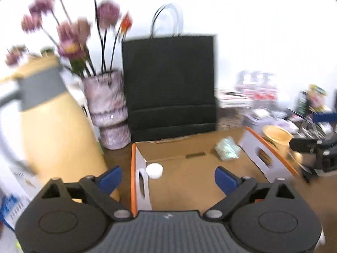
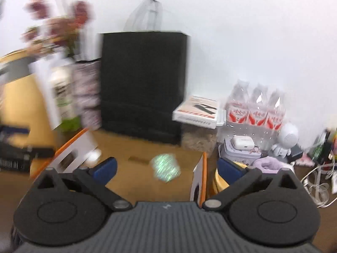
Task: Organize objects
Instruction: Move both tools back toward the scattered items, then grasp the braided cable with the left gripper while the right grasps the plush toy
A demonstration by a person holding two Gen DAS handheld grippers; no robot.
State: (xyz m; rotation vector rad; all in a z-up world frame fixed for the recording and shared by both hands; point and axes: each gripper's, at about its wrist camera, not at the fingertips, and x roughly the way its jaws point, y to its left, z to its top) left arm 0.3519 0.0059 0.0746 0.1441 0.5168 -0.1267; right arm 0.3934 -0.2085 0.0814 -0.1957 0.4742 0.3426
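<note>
Left gripper (image 1: 168,178): hanging wide apart, grasping nothing, over the box (image 1: 134,158).
Right gripper (image 2: 166,167): gaping, empty.
Green packet (image 2: 166,167): lying inside the box, apart from the white cap (image 1: 154,170).

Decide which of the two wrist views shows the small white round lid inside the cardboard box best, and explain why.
The left wrist view: the white lid lies sharp against the cardboard box wall. In the right wrist view it is only a pale blur beside the box wall.

Home/office desk: flower vase (image 1: 107,109), thermos (image 1: 52,122), water bottles (image 2: 256,107), earbud case (image 2: 242,142).
</note>
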